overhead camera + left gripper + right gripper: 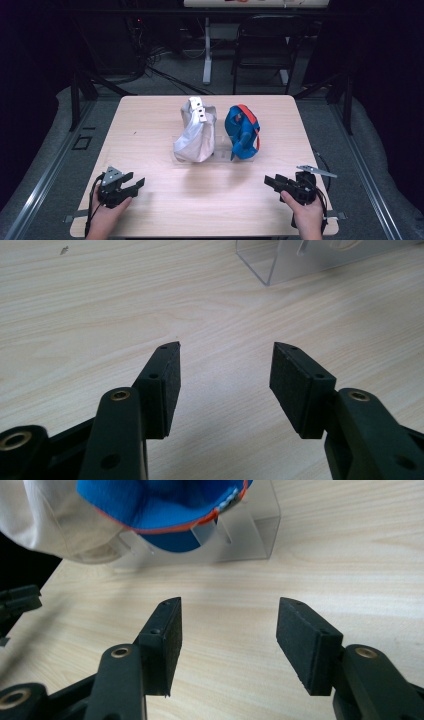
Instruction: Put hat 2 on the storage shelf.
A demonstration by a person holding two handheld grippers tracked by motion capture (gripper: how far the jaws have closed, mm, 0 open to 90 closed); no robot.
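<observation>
A white cap (196,135) and a blue cap with orange trim (241,131) hang side by side on a clear acrylic stand (220,154) at the middle of the wooden table (150,120). My left gripper (138,184) rests near the front left edge, open and empty. My right gripper (270,181) sits near the front right, open and empty too. In the right gripper view the blue cap (165,505), the white cap (55,520) and the stand (250,530) lie ahead of the gripper (227,610). The left gripper view has its gripper (225,352) over bare wood, with the stand's corner (280,265) ahead.
Beyond the table's far edge stand a black chair (265,45) and a white desk leg (207,50), with cables on the floor. In the right gripper view the other gripper (15,605) shows at the left edge.
</observation>
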